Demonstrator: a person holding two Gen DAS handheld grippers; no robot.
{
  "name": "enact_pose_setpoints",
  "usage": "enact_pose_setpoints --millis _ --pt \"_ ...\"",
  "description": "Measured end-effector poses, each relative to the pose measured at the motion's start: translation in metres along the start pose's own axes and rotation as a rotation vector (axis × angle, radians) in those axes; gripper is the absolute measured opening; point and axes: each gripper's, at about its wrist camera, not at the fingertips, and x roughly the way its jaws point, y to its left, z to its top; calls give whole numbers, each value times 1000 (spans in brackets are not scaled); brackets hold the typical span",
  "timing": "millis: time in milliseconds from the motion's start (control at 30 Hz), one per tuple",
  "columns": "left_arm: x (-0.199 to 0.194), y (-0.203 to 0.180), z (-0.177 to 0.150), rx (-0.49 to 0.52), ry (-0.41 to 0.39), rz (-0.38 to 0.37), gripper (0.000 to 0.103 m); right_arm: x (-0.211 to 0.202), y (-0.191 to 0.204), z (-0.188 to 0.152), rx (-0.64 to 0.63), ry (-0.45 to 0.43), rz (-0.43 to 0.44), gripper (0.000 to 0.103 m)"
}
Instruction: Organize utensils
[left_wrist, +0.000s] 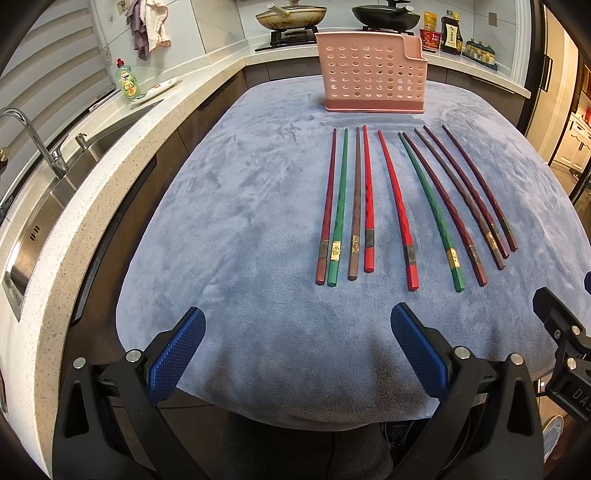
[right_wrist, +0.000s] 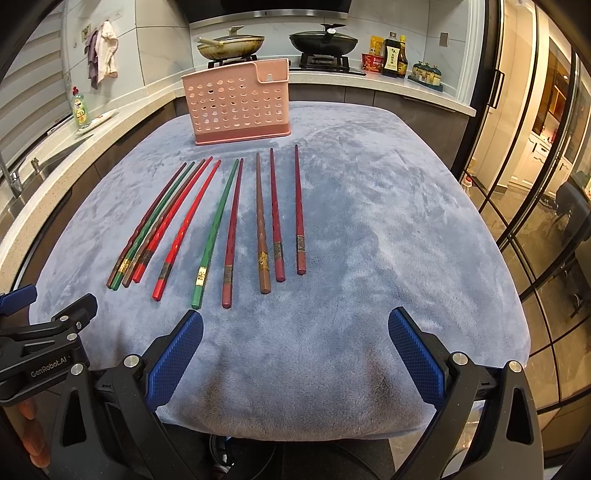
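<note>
Several chopsticks lie side by side on a blue-grey cloth (left_wrist: 240, 221), tips pointing away: red (left_wrist: 397, 206), green (left_wrist: 339, 206), brown (left_wrist: 356, 203) and dark red ones (left_wrist: 476, 188). They also show in the right wrist view, among them a green one (right_wrist: 216, 229) and a red one (right_wrist: 186, 225). A pink perforated utensil holder (left_wrist: 373, 72) (right_wrist: 238, 99) stands upright beyond them. My left gripper (left_wrist: 297, 321) is open and empty above the cloth's near edge. My right gripper (right_wrist: 295, 325) is open and empty, to the right of the left one.
A counter with a sink (left_wrist: 55, 206), tap (left_wrist: 33, 136) and green soap bottle (left_wrist: 127, 79) runs along the left. Two pans (right_wrist: 231, 46) (right_wrist: 323, 40) sit on a stove behind the holder. Glass doors (right_wrist: 535, 184) stand at the right.
</note>
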Motion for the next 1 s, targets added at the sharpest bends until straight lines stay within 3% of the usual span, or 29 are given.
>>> enact_pose_setpoints --millis 1000 --pt "-1 3 -1 -3 -11 -6 96 -2 0 -1 6 -8 1 96"
